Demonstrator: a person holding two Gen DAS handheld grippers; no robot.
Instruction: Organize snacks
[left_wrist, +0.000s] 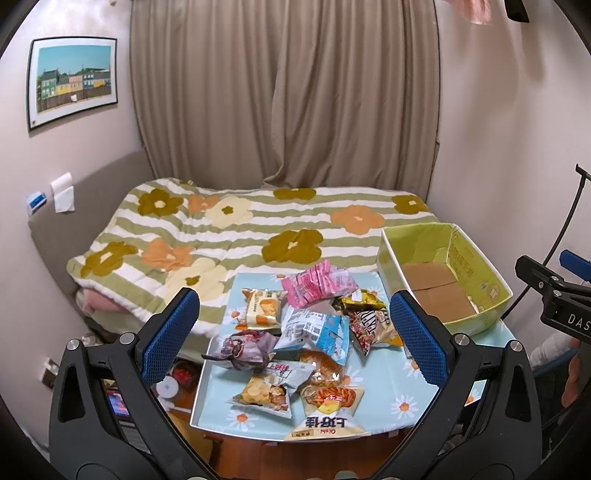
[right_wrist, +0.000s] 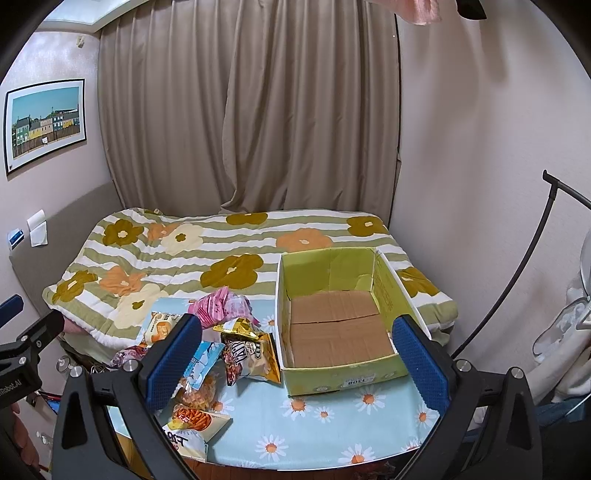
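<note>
Behind the right gripper's (right_wrist: 299, 358) left finger, snack packets (right_wrist: 240, 347) hide.

Left gripper (left_wrist: 295, 341): hovering with its jaws spread wide, blue pads facing each other, holding nothing.
Right gripper (right_wrist: 297, 360): also hanging with jaws spread wide, nothing between the pads.
Relative pose: both are pointing forward and slightly downward, side by side, each one's black frame showing at the edge of the other's view.
</note>
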